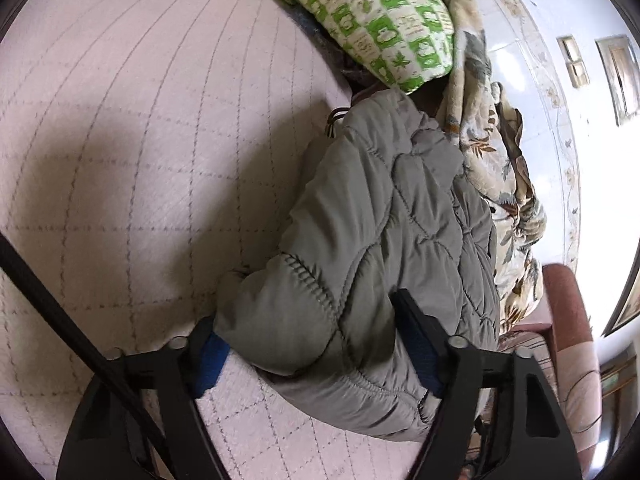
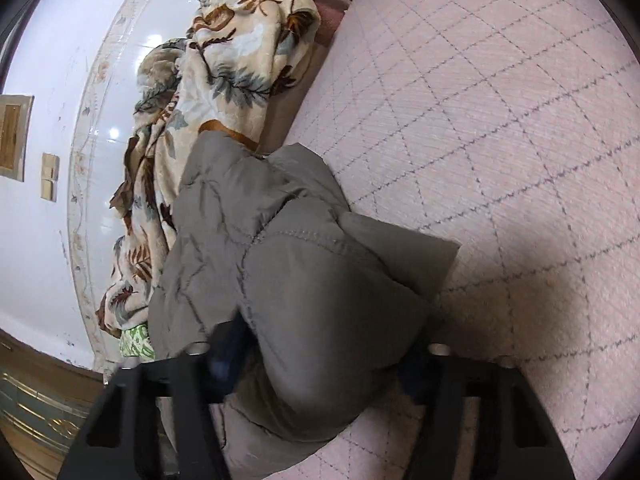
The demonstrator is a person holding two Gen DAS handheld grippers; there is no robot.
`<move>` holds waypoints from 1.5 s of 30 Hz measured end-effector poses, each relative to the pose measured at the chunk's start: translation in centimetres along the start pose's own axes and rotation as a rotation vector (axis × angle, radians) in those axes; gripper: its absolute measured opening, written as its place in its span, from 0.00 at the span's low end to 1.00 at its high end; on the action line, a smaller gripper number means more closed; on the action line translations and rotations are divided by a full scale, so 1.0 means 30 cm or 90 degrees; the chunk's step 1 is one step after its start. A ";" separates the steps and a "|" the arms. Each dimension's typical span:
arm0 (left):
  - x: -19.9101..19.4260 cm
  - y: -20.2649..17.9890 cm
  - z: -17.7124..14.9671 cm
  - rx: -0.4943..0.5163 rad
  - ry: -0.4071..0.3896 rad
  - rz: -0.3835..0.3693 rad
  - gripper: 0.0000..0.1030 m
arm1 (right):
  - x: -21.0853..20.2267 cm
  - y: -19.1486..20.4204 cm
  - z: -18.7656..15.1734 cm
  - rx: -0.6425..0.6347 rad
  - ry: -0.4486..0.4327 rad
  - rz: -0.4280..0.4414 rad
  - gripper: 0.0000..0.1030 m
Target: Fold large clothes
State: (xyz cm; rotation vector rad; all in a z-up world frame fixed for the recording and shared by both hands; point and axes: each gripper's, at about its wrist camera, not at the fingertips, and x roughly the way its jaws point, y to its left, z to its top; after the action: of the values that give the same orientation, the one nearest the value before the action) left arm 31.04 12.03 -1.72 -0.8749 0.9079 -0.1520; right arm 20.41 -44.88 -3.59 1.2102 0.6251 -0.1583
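A grey quilted jacket (image 1: 380,208) lies bunched on a pink bed cover with a grid pattern (image 1: 140,140). In the left wrist view its padded end bulges between the blue-padded fingers (image 1: 420,344) of my left gripper (image 1: 304,312), which is shut on it. In the right wrist view another thick fold of the grey quilted jacket (image 2: 304,280) fills the gap of my right gripper (image 2: 324,336), whose pads squeeze it from both sides. The pink bed cover (image 2: 500,120) stretches to the right of that fold.
A cream blanket with a leaf print (image 1: 504,184) (image 2: 224,80) lies heaped along the bed's edge beside the jacket. A green and white patterned pillow (image 1: 380,12) sits at the far end. A white tiled wall (image 2: 48,220) runs behind the blanket. A reddish upholstered frame (image 1: 568,312) borders the bed.
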 end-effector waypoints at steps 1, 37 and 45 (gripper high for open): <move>-0.006 -0.012 0.000 0.013 -0.006 0.005 0.62 | -0.005 0.017 0.002 -0.016 0.001 0.000 0.45; -0.563 -0.134 -0.365 0.254 -0.077 0.050 0.43 | -0.656 0.068 -0.269 -0.204 -0.005 0.014 0.31; -0.592 -0.033 -0.462 0.232 -0.052 0.072 0.46 | -0.677 -0.026 -0.313 -0.186 0.021 -0.040 0.33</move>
State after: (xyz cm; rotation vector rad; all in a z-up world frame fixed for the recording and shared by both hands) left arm 9.79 11.28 5.83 -0.4869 0.8186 -0.1769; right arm -0.07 -40.91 4.55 0.9141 0.6890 -0.0963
